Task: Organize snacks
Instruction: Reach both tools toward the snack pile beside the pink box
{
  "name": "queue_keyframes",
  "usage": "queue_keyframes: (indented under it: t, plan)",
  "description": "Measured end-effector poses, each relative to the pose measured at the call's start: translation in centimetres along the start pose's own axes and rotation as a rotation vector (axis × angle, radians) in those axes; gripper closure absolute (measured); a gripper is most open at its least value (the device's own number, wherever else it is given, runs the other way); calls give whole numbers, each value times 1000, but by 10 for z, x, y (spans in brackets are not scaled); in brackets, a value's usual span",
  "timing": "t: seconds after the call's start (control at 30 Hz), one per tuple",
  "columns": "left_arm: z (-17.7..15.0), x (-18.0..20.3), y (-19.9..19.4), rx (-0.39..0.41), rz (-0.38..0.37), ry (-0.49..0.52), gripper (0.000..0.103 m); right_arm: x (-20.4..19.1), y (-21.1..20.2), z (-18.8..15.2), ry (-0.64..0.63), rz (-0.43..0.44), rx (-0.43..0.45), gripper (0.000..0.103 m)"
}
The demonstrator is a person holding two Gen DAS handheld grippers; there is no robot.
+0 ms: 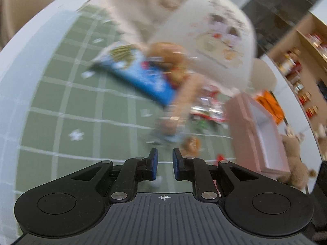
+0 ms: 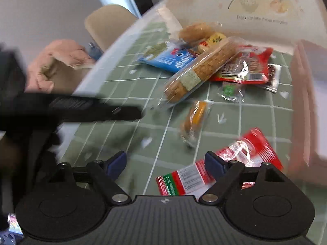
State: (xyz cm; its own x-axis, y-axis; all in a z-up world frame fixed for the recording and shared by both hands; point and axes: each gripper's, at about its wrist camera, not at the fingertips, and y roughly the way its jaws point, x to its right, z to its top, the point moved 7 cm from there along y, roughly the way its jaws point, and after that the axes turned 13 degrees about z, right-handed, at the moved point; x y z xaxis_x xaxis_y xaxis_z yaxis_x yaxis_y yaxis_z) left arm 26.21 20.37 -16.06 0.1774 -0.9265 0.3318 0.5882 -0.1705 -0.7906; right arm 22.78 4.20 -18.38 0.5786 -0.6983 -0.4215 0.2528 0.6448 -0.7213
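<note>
Snacks lie in a loose pile on a green checked mat (image 2: 126,134): a blue cookie pack (image 2: 167,59), a long clear pack of crackers (image 2: 202,71) leaning over it, a red bag (image 2: 249,65), a small green packet (image 2: 231,90) and a small orange bun packet (image 2: 196,118). My right gripper (image 2: 166,161) is open just above the mat, and a red-and-white packet (image 2: 241,153) lies under its right finger, not gripped. My left gripper (image 1: 165,159) is shut with nothing between its pads, and the blurred bun packet (image 1: 191,145) sits just beyond its right fingertip.
A white box with a cartoon print (image 2: 255,10) stands behind the pile. A pink open box (image 1: 257,134) sits at the right with a plush bear (image 1: 296,163) beside it. Beyond the round table's left edge are a beige chair (image 2: 108,24) and pink cloth (image 2: 61,55). Shelves (image 1: 296,61) stand far right.
</note>
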Motion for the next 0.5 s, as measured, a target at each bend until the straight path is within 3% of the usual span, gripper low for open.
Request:
queue_keyframes:
  t: [0.13, 0.3, 0.33, 0.4, 0.43, 0.5]
  plan:
    - [-16, 54, 3, 3, -18, 202, 85, 40, -51, -11, -35, -116, 73, 15]
    - [-48, 112, 29, -18, 30, 466, 84, 104, -81, -12, 83, -198, 136, 14]
    - [-55, 119, 31, -18, 44, 525, 84, 103, -85, -14, 82, -195, 146, 14]
    - [-66, 129, 31, -11, 92, 636, 80, 89, -88, -26, 64, -103, 137, 8]
    - [-69, 127, 28, -8, 122, 650, 79, 80, -87, -34, 50, -64, 123, 7]
    - [-63, 113, 16, -11, 152, 560, 79, 60, -84, -51, -6, -12, 98, 7]
